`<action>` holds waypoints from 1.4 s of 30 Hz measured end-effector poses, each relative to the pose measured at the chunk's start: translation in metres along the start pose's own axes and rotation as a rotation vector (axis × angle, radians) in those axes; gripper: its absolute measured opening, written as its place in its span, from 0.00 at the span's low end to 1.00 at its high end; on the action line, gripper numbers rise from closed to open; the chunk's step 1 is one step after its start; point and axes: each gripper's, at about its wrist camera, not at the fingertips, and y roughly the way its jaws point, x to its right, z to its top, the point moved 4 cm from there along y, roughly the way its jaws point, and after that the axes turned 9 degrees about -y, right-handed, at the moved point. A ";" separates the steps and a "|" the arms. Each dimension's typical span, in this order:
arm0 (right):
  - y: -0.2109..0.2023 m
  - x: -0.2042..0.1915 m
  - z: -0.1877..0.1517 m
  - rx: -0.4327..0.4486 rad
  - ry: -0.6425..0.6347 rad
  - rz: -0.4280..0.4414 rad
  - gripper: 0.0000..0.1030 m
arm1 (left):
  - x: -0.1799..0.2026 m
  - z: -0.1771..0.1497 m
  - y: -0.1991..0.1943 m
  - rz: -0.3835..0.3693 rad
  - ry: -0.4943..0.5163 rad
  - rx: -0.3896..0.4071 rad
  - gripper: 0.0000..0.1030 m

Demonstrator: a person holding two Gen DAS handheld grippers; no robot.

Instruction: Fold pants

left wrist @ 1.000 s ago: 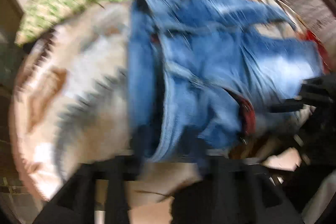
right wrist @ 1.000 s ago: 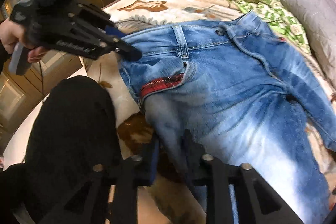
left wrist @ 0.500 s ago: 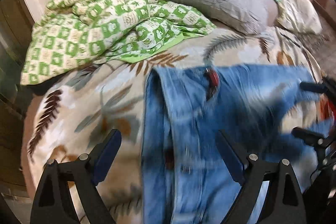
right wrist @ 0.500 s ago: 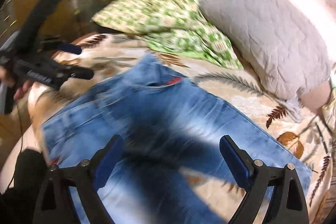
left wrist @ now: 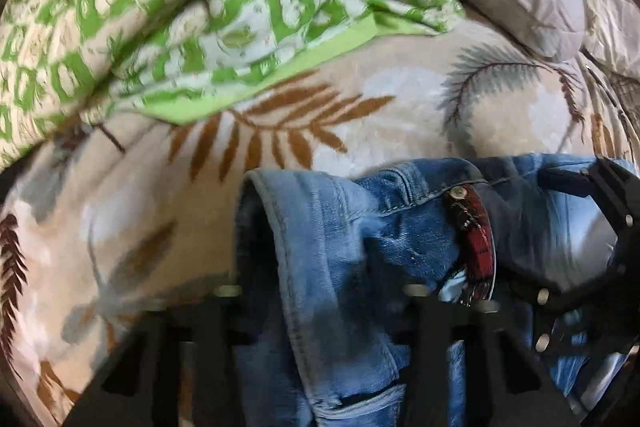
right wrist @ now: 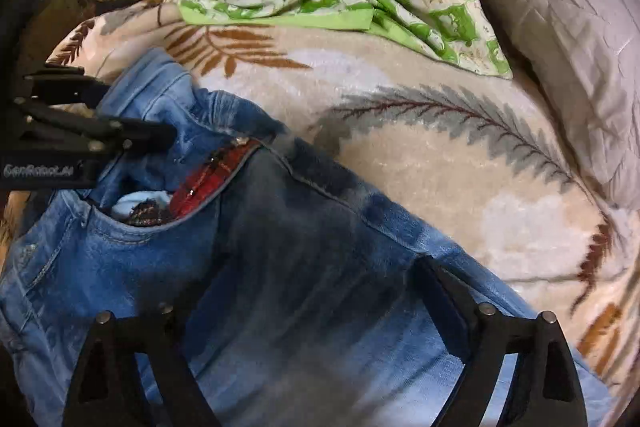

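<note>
Jeans (right wrist: 304, 291) lie on a leaf-printed blanket (right wrist: 420, 163) that covers a bed, waist end toward the left of the right wrist view and the leg running off to the lower right. The denim is blue, faded pale in patches, and the waistband is turned over so that a red plaid lining (right wrist: 212, 179) shows at the open top; a metal button (left wrist: 457, 193) sits at the upper end of that lining. The left gripper (right wrist: 140, 135) reaches in from the left edge of the right wrist view, its jaws closing on the bunched waistband, with denim between the fingers; whether the pads already press the cloth I cannot tell. In its own view its fingers are blurred dark shapes at the bottom, with a folded denim edge running down between them. The right gripper (right wrist: 304, 291) stands wide over the upper leg, its jaws closing slightly; the cloth lies under the gap and neither pad grips it. Beyond the jeans a crumpled green and white checked quilt (left wrist: 192, 7) lies on the blanket, and a grey pillow (right wrist: 560, 27) rests at the right, beside the quilt.
</note>
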 end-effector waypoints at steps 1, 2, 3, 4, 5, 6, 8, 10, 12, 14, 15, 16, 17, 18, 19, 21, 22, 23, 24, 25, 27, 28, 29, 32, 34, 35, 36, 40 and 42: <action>-0.003 0.001 0.001 0.009 0.013 0.016 0.65 | -0.002 0.000 -0.003 -0.020 -0.007 -0.003 0.21; -0.007 0.000 0.004 0.023 0.013 0.034 0.51 | -0.007 0.002 -0.012 -0.053 -0.021 0.011 0.20; -0.012 -0.004 0.008 0.040 0.002 0.066 0.24 | -0.009 0.003 -0.019 -0.071 -0.028 0.024 0.16; -0.016 -0.008 0.013 0.051 -0.007 0.067 0.23 | -0.012 0.006 -0.029 -0.074 -0.033 0.044 0.14; -0.017 -0.012 0.019 0.049 -0.029 0.034 0.22 | -0.013 0.007 -0.036 -0.074 -0.031 0.059 0.14; -0.018 -0.017 0.024 0.061 -0.041 0.035 0.19 | -0.017 0.012 -0.052 -0.059 -0.027 0.097 0.13; -0.023 -0.025 0.038 0.104 -0.039 0.059 0.18 | -0.026 0.020 -0.067 -0.041 -0.031 0.130 0.13; -0.028 -0.032 0.053 0.155 -0.032 0.062 0.18 | -0.042 0.029 -0.070 -0.013 -0.070 0.136 0.13; -0.021 -0.033 0.064 0.152 -0.025 0.052 0.18 | -0.049 0.028 -0.050 -0.019 -0.073 0.079 0.17; -0.002 -0.031 0.067 0.107 -0.016 0.043 0.19 | -0.050 0.023 -0.028 0.000 -0.066 0.048 0.36; 0.005 -0.028 0.064 0.100 0.005 0.061 0.20 | -0.051 0.019 -0.017 0.052 -0.054 0.033 0.62; 0.005 -0.024 0.062 0.104 0.030 0.080 0.26 | -0.053 0.015 -0.016 0.109 -0.054 0.060 0.71; 0.001 -0.020 0.060 0.105 0.050 0.089 0.35 | -0.054 0.013 -0.020 0.113 -0.056 0.091 0.78; -0.004 -0.015 0.057 0.092 0.059 0.083 0.71 | -0.055 0.009 -0.032 0.087 -0.061 0.130 0.78; -0.009 -0.012 0.054 0.085 0.060 0.073 0.87 | -0.057 0.004 -0.040 0.078 -0.068 0.135 0.78; -0.033 -0.001 0.047 0.133 0.067 0.047 0.87 | -0.059 -0.012 -0.063 0.061 -0.073 0.135 0.79; -0.047 0.003 0.041 0.144 0.072 0.050 0.87 | -0.060 -0.020 -0.072 0.049 -0.069 0.128 0.79; -0.062 0.005 0.033 0.155 0.080 0.053 0.87 | -0.059 -0.035 -0.084 0.042 -0.058 0.108 0.80; -0.082 0.006 0.022 0.181 0.083 0.054 0.87 | -0.060 -0.046 -0.093 0.039 -0.044 0.094 0.80; -0.096 0.006 0.016 0.198 0.079 0.051 0.87 | -0.059 -0.064 -0.104 0.026 -0.016 0.079 0.80; -0.131 -0.001 0.000 0.233 0.061 0.032 0.87 | -0.057 -0.100 -0.121 0.015 0.029 0.049 0.80; -0.154 -0.006 -0.014 0.256 0.047 0.036 0.87 | -0.054 -0.120 -0.126 0.001 0.055 0.025 0.81; -0.170 -0.011 -0.025 0.266 0.036 0.041 0.87 | -0.048 -0.137 -0.127 -0.004 0.084 0.004 0.81; -0.212 -0.030 -0.064 0.287 0.004 0.042 0.87 | -0.045 -0.191 -0.128 0.009 0.142 -0.052 0.81; -0.227 -0.043 -0.094 0.284 0.007 0.041 0.87 | -0.047 -0.227 -0.114 0.013 0.141 -0.125 0.81; -0.231 -0.048 -0.108 0.280 0.011 0.048 0.87 | -0.049 -0.235 -0.110 0.011 0.130 -0.149 0.81; -0.232 -0.054 -0.121 0.274 0.018 0.050 0.87 | -0.051 -0.245 -0.101 0.005 0.112 -0.181 0.81; -0.222 -0.070 -0.169 0.215 0.072 0.074 0.87 | -0.054 -0.257 -0.103 -0.005 0.088 -0.121 0.37; -0.214 -0.074 -0.185 0.189 0.093 0.088 0.87 | -0.058 -0.256 -0.119 -0.070 0.031 -0.117 0.23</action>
